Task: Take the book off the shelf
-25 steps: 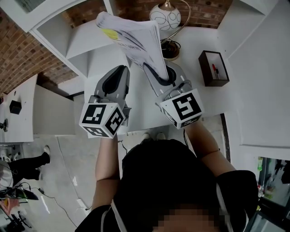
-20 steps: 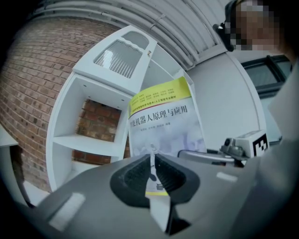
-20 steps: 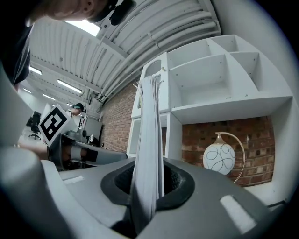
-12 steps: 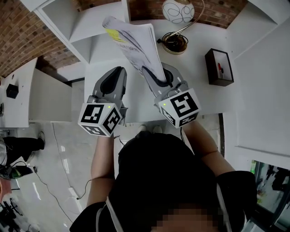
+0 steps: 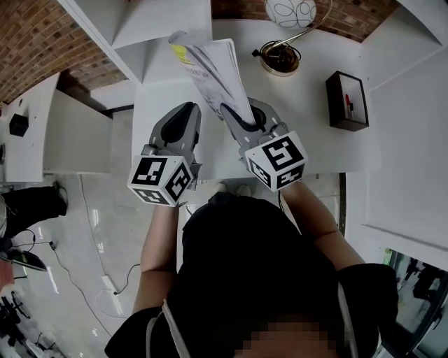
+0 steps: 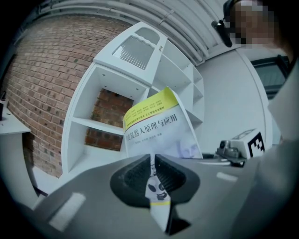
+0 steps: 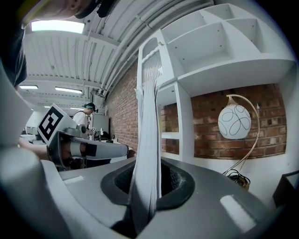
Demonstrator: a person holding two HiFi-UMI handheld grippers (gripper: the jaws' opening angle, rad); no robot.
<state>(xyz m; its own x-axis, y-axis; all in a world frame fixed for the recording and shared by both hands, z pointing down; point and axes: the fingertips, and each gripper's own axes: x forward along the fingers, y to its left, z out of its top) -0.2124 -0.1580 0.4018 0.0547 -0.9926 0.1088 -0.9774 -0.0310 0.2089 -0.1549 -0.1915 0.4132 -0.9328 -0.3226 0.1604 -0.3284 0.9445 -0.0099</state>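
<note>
Quick update from my remote seat. The right gripper (image 5: 236,112) has the book (image 5: 210,66) clamped by one edge. The jaws are only a little way apart, with just the thickness of the pages between the pads. The book stands up out of the jaws and leans forward past the tips. In the right gripper view the page edges face straight back at the camera. I'd guess that edge grip is how you'd pinch a book that was standing in a row, since the edge is the only bit you can reach.

The book is clear of the shelf (image 5: 133,21) now. The shelf sits ahead of the right gripper and off to its left, and nothing of it touches the book. So the "off the shelf" part looks done to me, and what's left is setting the book down somewhere. The white desk (image 5: 308,105) under both grippers looks like the obvious spot.

The left gripper (image 5: 183,115) hangs just to the left of the right one, apart from the book. Its jaws are closed on a thin white slip (image 6: 156,196) with dark blotches and a yellow band. I can't tell what that slip is. From the left gripper the book's cover, with its yellow top band, faces it ahead and slightly right.

One worry is that a one-edge grip lets the free pages sag or fan. The lamp (image 5: 290,10) and a small dark box (image 5: 348,101) sit ahead and to the right, well apart from the book.
</note>
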